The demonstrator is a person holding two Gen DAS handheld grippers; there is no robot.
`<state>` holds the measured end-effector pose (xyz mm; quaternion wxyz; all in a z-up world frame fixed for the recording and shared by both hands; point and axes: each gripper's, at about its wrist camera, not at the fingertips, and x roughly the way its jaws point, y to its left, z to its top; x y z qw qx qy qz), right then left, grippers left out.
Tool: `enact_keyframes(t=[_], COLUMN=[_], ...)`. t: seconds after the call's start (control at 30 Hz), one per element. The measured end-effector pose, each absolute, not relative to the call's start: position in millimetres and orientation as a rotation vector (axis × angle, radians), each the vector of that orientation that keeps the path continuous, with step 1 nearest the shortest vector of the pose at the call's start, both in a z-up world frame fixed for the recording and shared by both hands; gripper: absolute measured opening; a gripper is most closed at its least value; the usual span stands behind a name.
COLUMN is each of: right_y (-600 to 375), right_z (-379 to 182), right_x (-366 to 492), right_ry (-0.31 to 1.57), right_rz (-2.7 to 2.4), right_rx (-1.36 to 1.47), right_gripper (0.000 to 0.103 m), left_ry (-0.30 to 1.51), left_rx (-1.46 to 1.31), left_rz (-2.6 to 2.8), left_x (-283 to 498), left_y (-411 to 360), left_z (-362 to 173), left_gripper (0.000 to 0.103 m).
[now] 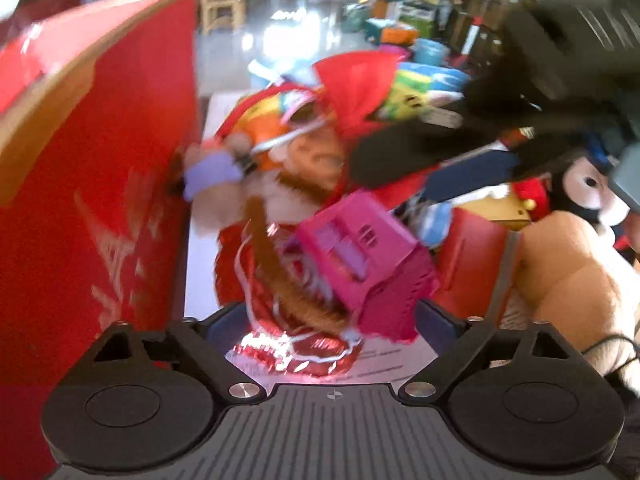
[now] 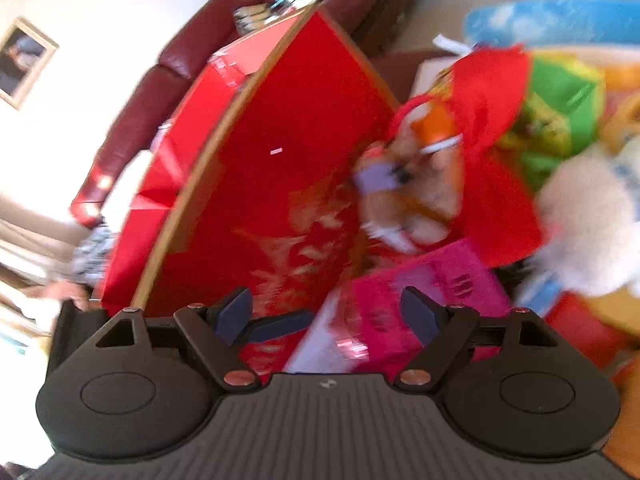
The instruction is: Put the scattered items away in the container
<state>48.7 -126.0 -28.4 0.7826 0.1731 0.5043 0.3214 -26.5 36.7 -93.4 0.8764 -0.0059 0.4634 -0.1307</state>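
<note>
Red fills the left wrist view: a tall red box (image 1: 120,184) with a cardboard-brown rim stands hard against the left edge, gold lettering smeared by blur. Beside it the toys lie heaped on a white surface (image 1: 202,272). A pink plastic toy (image 1: 360,264) sits tilted in the middle of the pile, over a red foil bundle with white ribbon (image 1: 296,356). The left gripper (image 1: 328,320) stands wide, its fingers (image 1: 226,318) either side of that bundle and the pink toy's lower corner, pads not visibly pressing. Behind, a brown plush with an orange top (image 1: 280,152); at right, a tan plush (image 1: 576,280) and a black-and-white plush (image 1: 584,188).

Over to the right wrist view: the same red box (image 2: 280,160) leans across the frame, a dark red sofa (image 2: 192,52) behind it. The right gripper (image 2: 328,316) also stands wide, nothing gripped; the pink toy (image 2: 420,296) lies just beyond and between its dark blue fingers (image 2: 234,316). A white fluffy plush (image 2: 588,216) sits at right.
</note>
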Motion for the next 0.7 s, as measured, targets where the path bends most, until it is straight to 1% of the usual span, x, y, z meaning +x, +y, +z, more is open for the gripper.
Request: enact_keyframes(t=[0.07, 0.1, 0.13, 0.2, 0.23, 0.27, 0.33, 0.37, 0.4, 0.43, 0.5, 0.57, 0.6, 0.7], right_y=[-136.9, -142.0, -148.6, -158.9, -163.2, -164.5, -169.1, -171.7, -171.1, -172.4, -171.8, -170.9, -170.8, -170.5], right_z=[-33.7, -37.4, -41.7, -52.8, -58.5, -62.8, -70.3, -72.3, -73.0, -73.1, -72.3, -69.9, -69.1, -70.6], right_x=[46.5, 45.9, 45.6, 45.2, 45.0, 44.4, 43.3, 41.7, 38.4, 36.8, 32.0, 26.4, 23.4, 20.6], right_ry=[1.067, 1.066, 1.069, 1.082, 1.091, 1.093, 1.083, 1.069, 1.058, 1.046, 1.017, 0.991, 0.980, 0.976], right_rz=[0.633, 0.608, 0.586, 0.546, 0.533, 0.526, 0.517, 0.515, 0.517, 0.519, 0.529, 0.542, 0.551, 0.563], right_rx=[0.336, 0.328, 0.325, 0.335, 0.345, 0.349, 0.346, 0.344, 0.339, 0.331, 0.299, 0.253, 0.233, 0.198], right_gripper=[0.082, 0.081, 0.078, 0.075, 0.071, 0.066, 0.064, 0.064, 0.064, 0.064, 0.064, 0.064, 0.064, 0.065], left_ry=[0.998, 1.005, 1.014, 1.016, 1.006, 0.999, 1.008, 1.015, 1.012, 1.008, 1.010, 1.013, 1.018, 1.014], left_rx=[-0.057, -0.074, -0.093, -0.110, -0.101, -0.080, -0.023, 0.005, 0.025, 0.053, 0.095, 0.062, 0.031, -0.031], left_rz=[-0.260, -0.261, -0.266, -0.278, -0.280, -0.271, -0.235, -0.219, -0.210, -0.195, -0.179, -0.179, -0.176, -0.174], left_x=[-22.5, -21.4, -20.0, -15.9, -14.2, -12.5, -6.8, -4.7, -2.2, -2.7, -5.0, -5.9, -5.4, -7.3], left_y=[41.9, 43.8, 44.4, 39.4, 34.3, 28.1, 16.5, 12.8, 10.9, 8.9, 12.1, 24.9, 32.5, 48.5], left_z=[-100.7, -103.0, -104.8, -104.7, -103.7, -103.4, -107.3, -109.9, -112.4, -113.7, -116.5, -119.4, -121.1, -125.3], left_gripper=[0.081, 0.072, 0.067, 0.063, 0.062, 0.062, 0.062, 0.062, 0.059, 0.036, 0.031, 0.026, 0.021, 0.021])
